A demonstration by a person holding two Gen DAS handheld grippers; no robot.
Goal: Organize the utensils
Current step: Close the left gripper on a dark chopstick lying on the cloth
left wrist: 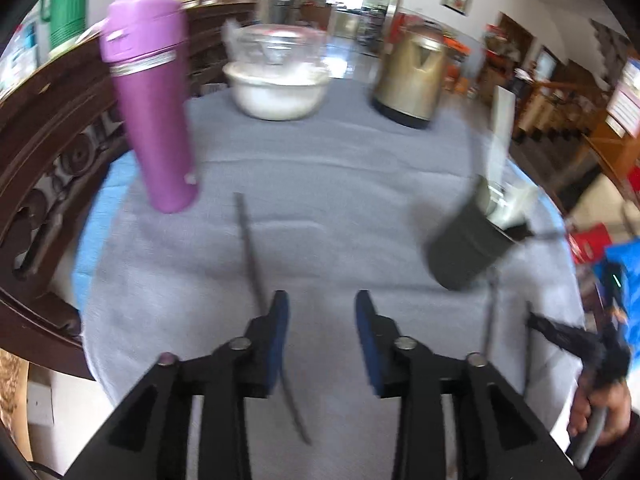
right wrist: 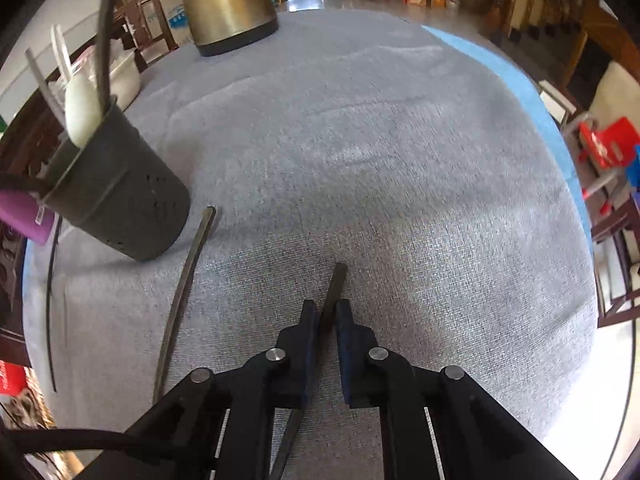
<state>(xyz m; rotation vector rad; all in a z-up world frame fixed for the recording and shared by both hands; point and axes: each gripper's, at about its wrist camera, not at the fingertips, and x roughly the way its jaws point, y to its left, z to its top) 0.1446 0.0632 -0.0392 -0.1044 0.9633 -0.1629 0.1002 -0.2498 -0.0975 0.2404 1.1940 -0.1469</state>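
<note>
While both claws hang over the grey-clothed table (right wrist: 400,160), this is how things lie.
Left gripper (left wrist: 322,308): jaws apart, nothing between the pads; a dark chopstick (left wrist: 250,240) lies just beside its left finger.
Right gripper (right wrist: 328,312): jaws nearly closed around a dark chopstick (right wrist: 334,284); whether they pinch it, I cannot tell.
Utensil holder (right wrist: 120,196): near the table's left edge, holding a white spoon (right wrist: 82,112).
Loose chopstick (right wrist: 184,288): flat beside the holder.
Kettle (right wrist: 230,4): far edge.

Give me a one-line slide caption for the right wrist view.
Right gripper closed on a dark chopstick over the grey tablecloth, another chopstick beside the dark utensil holder.
</note>
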